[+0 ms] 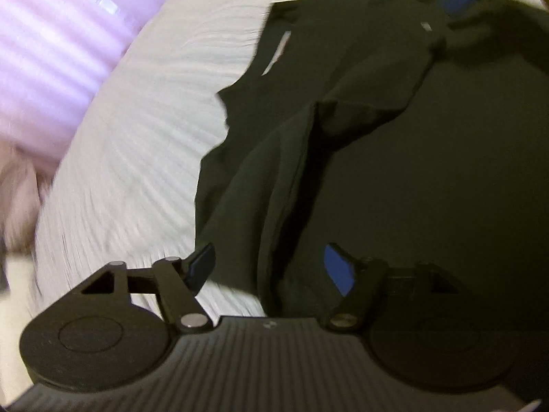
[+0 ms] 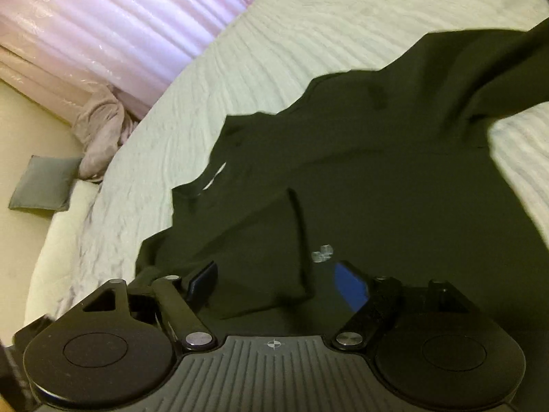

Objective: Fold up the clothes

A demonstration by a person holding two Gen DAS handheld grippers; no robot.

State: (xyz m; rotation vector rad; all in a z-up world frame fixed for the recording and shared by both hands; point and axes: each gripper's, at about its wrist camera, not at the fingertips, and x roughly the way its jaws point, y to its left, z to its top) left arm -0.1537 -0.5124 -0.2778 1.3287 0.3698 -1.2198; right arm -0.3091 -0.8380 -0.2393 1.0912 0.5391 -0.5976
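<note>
From my station I find both views blurred, so fine detail is limited. The dark garment [image 1: 394,171] lies spread on the white textured bedcover [image 1: 137,137], rumpled, with folds running up its near side; a pale label strip [image 1: 279,48] shows on its upper part in the left wrist view.

Left gripper [image 1: 271,267]: fingers spread wide, a ridge of the dark cloth rising between them; the left finger [image 1: 200,266] sits over the edge where cloth meets bedcover, the right finger with its blue pad [image 1: 338,269] sits over the cloth; I cannot tell whether either pad touches the fabric, and nothing is pinched.

Right gripper [image 2: 281,281]: fingers likewise spread, both over the garment [image 2: 377,178]; a raised fold of cloth stands between them, beside a small pale mark [image 2: 322,253] on the fabric; the blue pad [image 2: 351,288] is clear to see; nothing is clamped.

At the top edge of the left wrist view I note a blue-and-black object above the garment, which appears to be the other tool, though blur prevents certainty.

Surroundings, right wrist view: the bedcover [image 2: 308,34] extends beyond the garment; past the bed edge hang pale pink curtains [image 2: 120,27]; a bundle of pinkish cloth [image 2: 99,130] lies below them; a grey cushion [image 2: 44,185] rests on the pale floor near it.
</note>
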